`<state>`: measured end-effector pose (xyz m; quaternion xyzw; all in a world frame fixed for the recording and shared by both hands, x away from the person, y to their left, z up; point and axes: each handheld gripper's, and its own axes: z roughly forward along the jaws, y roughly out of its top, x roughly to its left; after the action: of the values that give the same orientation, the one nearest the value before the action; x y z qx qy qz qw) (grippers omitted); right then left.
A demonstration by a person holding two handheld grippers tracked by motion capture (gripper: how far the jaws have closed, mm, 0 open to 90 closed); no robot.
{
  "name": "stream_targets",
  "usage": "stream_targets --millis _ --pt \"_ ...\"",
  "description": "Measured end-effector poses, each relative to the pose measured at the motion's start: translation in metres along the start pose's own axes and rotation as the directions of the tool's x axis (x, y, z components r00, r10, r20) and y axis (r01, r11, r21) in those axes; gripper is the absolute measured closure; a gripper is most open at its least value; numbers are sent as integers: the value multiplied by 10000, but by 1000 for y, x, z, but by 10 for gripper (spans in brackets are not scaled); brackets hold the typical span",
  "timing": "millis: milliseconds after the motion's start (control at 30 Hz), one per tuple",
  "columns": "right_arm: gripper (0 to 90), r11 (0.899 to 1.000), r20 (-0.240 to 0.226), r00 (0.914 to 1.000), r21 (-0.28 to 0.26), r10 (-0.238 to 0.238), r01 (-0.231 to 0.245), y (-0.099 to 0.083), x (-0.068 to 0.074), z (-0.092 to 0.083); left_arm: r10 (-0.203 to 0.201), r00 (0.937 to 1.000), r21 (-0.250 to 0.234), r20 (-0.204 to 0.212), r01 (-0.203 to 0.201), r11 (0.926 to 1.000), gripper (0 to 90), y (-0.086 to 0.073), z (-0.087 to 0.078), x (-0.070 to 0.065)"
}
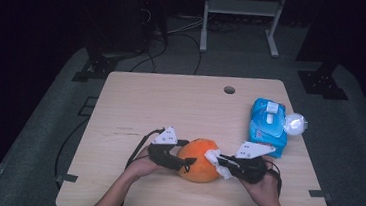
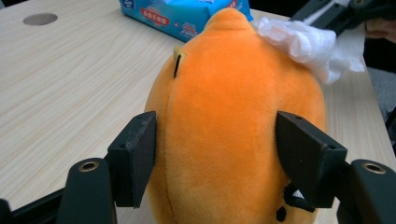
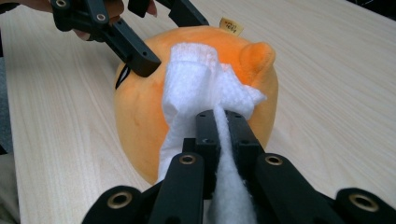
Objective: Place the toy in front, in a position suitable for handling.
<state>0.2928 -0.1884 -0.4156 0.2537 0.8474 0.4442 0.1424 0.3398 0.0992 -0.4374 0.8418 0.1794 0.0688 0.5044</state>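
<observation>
Two tools on plush [image 2: 233,121]: left tool [image 2: 215,154] hugs its soft, light sides w/ jaws half spread; right tool [image 3: 219,122] pinches wipe [image 3: 196,84], pressed on top.

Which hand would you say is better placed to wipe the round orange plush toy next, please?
The right. Its gripper is shut on the white wet wipe, already lying against the round orange plush toy. The left gripper has its jaws at the toy's sides, steadying it, and holds no wipe.

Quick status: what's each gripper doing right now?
Left gripper: jaws clasp the orange plush toy.
Right gripper: shut on a white wipe, pressed against the toy.
</observation>
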Motion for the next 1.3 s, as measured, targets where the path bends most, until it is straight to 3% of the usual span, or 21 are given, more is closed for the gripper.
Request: stream_targets --millis 67,133,333,467,567,767,867,1067,1133,1167,1200,1233,1300 --pt "841 10000 -40 10000 0 30 -30 -1 -1 0 51 10000 -1 30 -51 10000 311 0 1 -1" --pt "841 9999 -22 9999 -88 127 -128 2 -2 -1 390 9991 43 182 -391 9992 309 1 2 -5" --pt "841 9987 -64 9994 -375 330 -333 5 -7 -2 552 9981 55 290 -554 9984 311 2 2 -6" --pt "841 9987 -247 9988 -279 416 -423 3 -7 -1 223 9998 -66 -3 -223 9997 308 1 1 -1" --pt "840 9988 -474 9977 -17 491 -492 -2 -7 0 -617 9978 -335 -226 610 9976 284 -3 -4 9" --pt "840 9987 -553 9972 -9 507 -509 -2 -6 0 -655 9978 -308 -103 652 9974 290 -3 1 5" --pt "840 9985 -494 9977 -244 470 -482 1 -5 -1 115 9999 -173 24 -115 9998 304 1 3 -5" --pt "840 9950 -422 9971 -743 635 -665 7 -8 -5 814 9965 -76 201 -813 9967 315 5 7 -17" --pt "839 9940 -317 9972 -840 675 -700 7 -8 -7 1193 9923 -25 344 -1193 9929 315 7 8 -23" --pt "837 9914 -235 9968 -1049 758 -779 8 -10 -10 1636 9852 81 504 -1642 9864 313 10 10 -31" --pt "837 9914 -235 9968 -1049 758 -779 8 -10 -10 1636 9852 81 504 -1642 9864 305 10 10 -31" --pt "837 9916 -147 9974 -1076 705 -716 9 -10 -12 2167 9740 307 656 -2191 9752 294 12 9 -37" --pt "837 9934 -135 9981 -969 599 -610 8 -9 -11 2237 9723 380 674 -2265 9733 271 13 9 -38"
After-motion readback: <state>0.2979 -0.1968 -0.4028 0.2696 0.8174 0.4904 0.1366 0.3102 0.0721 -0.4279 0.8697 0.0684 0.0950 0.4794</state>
